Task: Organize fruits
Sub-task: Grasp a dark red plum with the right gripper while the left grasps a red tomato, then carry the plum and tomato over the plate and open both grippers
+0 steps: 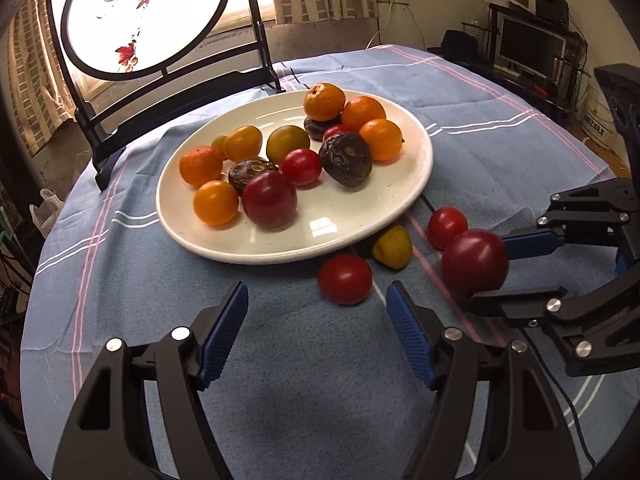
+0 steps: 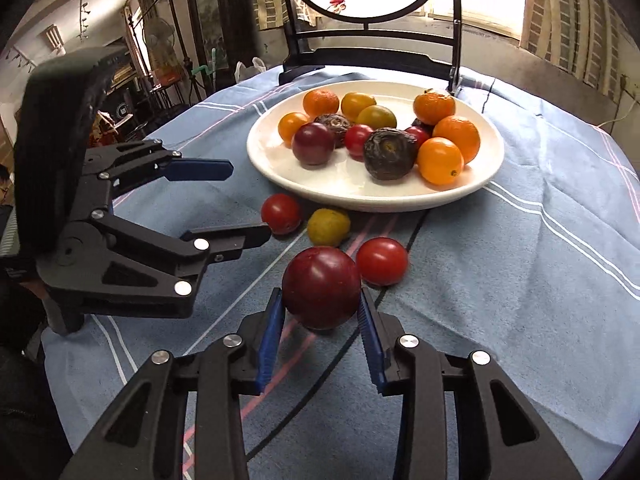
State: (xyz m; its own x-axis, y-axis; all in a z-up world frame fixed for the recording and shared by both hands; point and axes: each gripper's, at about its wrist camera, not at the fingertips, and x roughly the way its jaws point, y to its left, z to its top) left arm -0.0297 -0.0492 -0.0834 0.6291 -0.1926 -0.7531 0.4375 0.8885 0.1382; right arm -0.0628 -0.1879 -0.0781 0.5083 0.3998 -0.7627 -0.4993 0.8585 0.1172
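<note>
The right gripper (image 2: 320,312) is pinching a large dark red round plum (image 2: 321,287) between its blue ribbed pads (image 2: 270,340), one pad on each side of the fruit, and the plum is sitting low over the light blue striped tablecloth (image 2: 520,280), near the front rim of the wide white ceramic plate (image 2: 490,168); I cannot tell whether it is touching the cloth. The left gripper (image 1: 316,304) is waiting with its fingers spread wide and holding nothing, above the cloth in front of the plate. Three loose fruits are lying just beside the plate: a small red tomato (image 2: 382,261) very near the plum, another red tomato (image 2: 281,213) and a yellow-green fruit (image 2: 329,227). The plate is already carrying many oranges, tomatoes and dark wrinkled fruits (its front part looks free). To do this step well, I think the right gripper should be lifting the plum straight up first, so it is not pushing the neighbour tomato, then carrying it over the rim and lowering it onto the free front area before opening, gently, because round fruit is rolling easily.
</note>
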